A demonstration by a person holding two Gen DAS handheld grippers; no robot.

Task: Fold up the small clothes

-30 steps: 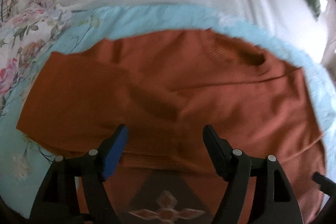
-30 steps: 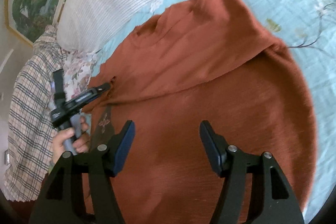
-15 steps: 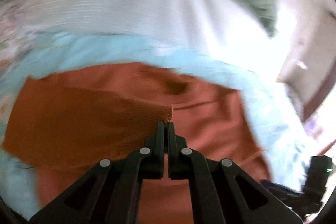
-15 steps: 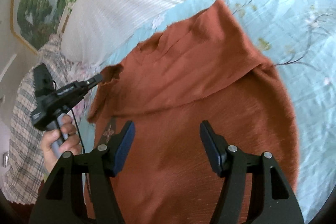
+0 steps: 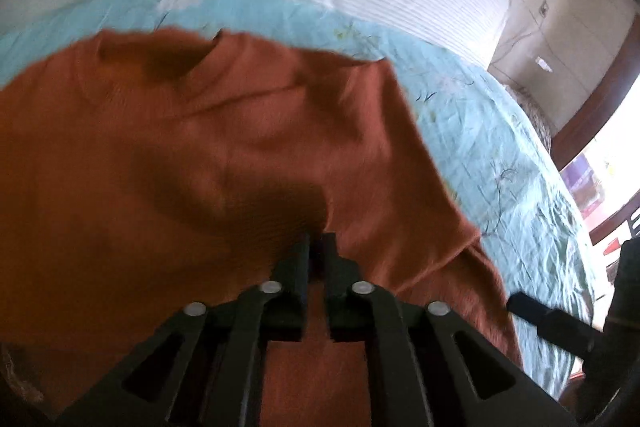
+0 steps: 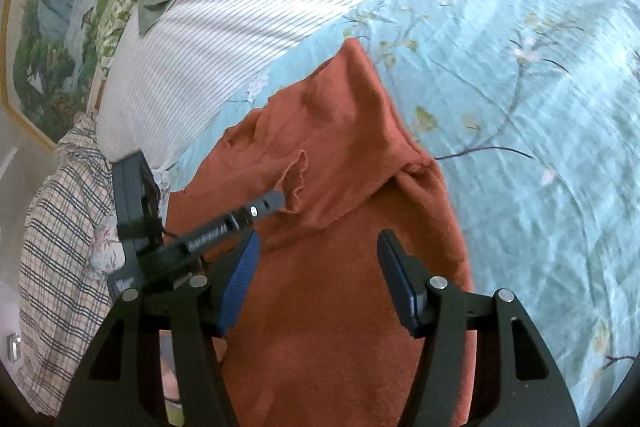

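A plaid cloth (image 6: 52, 259) is lying at the far left. The left hand-held gripper (image 6: 282, 201), pressed together, is pinching a cuff of the rust-orange knitted sweater (image 6: 340, 291), which is lying on the bed's light-blue floral sheet (image 6: 520, 115). The right hand-held gripper (image 6: 316, 267) is hovering spread above the sweater's body.

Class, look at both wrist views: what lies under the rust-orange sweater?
The rust-orange sweater lies on a light blue floral bedsheet, visible around its edges. What lies beneath its middle is covered. The left gripper holds a pinched cuff over the body.
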